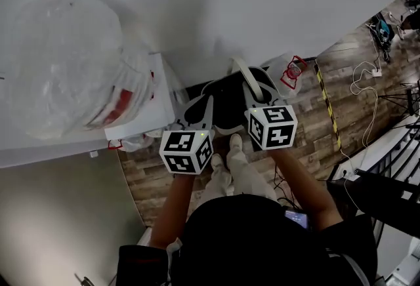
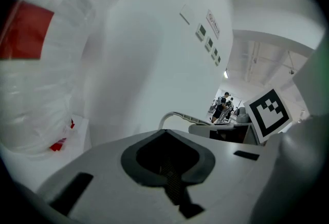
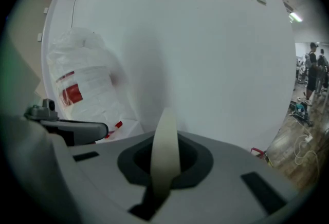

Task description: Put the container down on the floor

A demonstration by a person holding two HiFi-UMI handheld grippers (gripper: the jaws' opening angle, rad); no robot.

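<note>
a view from above over a person's dark top and two bare forearms, each hand carrying a hand-held gripper topped with a black-and-white marker cube. the left hand-held gripper (image 1: 197,122) and the right hand-held gripper (image 1: 257,102) point away from the person toward a white wall (image 1: 230,2). the container (image 1: 226,104), dark with pale loop straps, sits between the two and just ahead of their tips, close to the foot of the wall and over the wooden floor (image 1: 315,114); whether its base touches the floor cannot be told. in the right gripper view the jaws are pinched narrow on a pale strap (image 3: 164,151) that rises straight up out of the slot. in the left gripper view the jaws of the left hand-held gripper (image 2: 172,176) are also drawn close, with a dark mesh-like strip of the container between them, and a pale loop arcs just beyond. just behind the tips, nearer the person, are pale shoes (image 1: 235,142). well to the left of the left hand-held gripper a large clear plastic bag (image 1: 65,61) with red print slumps on a white box (image 1: 147,114) against the wall. to the right of the right hand-held gripper a strip of yellow-and-black tape (image 1: 327,104) runs along the floor, with white cables (image 1: 367,81) farther right.
</note>
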